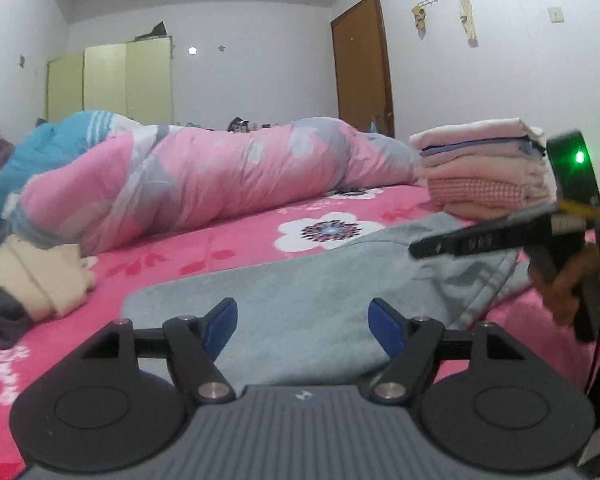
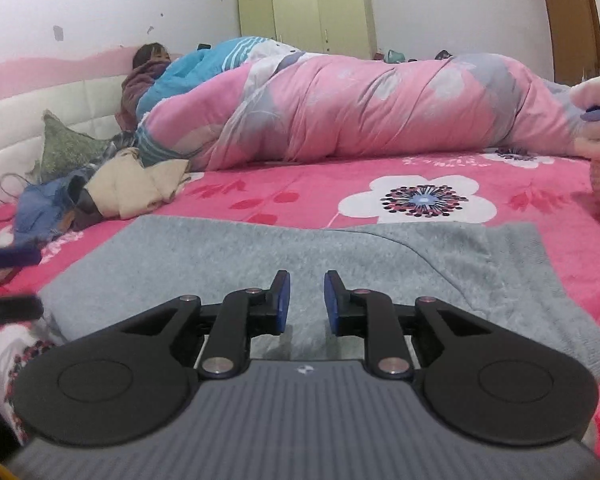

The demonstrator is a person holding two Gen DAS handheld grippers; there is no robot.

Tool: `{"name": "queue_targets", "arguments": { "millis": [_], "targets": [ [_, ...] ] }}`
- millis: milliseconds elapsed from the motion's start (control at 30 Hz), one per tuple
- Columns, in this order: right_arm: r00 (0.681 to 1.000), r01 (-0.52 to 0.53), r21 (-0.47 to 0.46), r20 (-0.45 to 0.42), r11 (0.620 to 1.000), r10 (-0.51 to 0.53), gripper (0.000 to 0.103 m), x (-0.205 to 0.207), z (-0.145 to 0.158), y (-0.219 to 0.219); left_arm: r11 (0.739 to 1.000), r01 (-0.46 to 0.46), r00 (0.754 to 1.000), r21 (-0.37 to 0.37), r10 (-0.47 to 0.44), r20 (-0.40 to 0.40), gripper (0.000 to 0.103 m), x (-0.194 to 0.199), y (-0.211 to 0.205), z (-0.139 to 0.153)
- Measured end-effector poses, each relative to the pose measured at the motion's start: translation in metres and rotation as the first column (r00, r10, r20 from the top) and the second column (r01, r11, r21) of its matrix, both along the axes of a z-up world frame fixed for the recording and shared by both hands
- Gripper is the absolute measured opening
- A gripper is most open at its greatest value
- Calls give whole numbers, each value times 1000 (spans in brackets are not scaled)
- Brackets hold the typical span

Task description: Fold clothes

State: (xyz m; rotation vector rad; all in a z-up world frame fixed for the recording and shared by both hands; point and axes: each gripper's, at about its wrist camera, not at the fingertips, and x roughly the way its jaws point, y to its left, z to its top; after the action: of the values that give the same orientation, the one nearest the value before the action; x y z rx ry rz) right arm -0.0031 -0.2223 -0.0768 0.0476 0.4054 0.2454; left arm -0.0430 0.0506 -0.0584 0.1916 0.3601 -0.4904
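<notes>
Soft, even indoor light is filling both views, casting only faint shadows. Fisheye bending is curving the walls and darkening the corners. The right gripper is smearing with motion blur beside a glaring green lamp, and colours are looking slightly washed
</notes>
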Motion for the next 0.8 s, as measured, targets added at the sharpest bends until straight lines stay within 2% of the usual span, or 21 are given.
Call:
{"name": "queue_targets", "arguments": {
  "millis": [33,133,233,400,467,600,800],
  "targets": [
    [1000,5,-18,-9,1000,-5,18,2,-4,1,1000,6,1000,-3,-6,-14,77,5,-5,0],
    [995,31,-100,-90,995,-40,20,18,-35,2,994,-56,987,97,70,-143,79,23,-23,-21],
    [998,35,-126,-56,991,-42,21,15,-38,5,989,-132,966,60,142,-214,90,29,-22,-27],
    [998,34,-122,-43,992,-40,21,15,-41,4,969,-236,937,71,246,-247,99,34,-33,-25],
    [998,35,-120,-43,992,-41,21,14,-41,4,954,-287,918,84,300,-260,102,35,-37,-25],
    [998,41,-118,-45,992,-47,21,11,-40,5,929,-362,877,79,368,-308,103,33,-35,-18],
    [998,44,-103,-42,994,-49,22,9,-40,5,901,-424,828,90,426,-365,103,30,-36,-8]
  ]
}}
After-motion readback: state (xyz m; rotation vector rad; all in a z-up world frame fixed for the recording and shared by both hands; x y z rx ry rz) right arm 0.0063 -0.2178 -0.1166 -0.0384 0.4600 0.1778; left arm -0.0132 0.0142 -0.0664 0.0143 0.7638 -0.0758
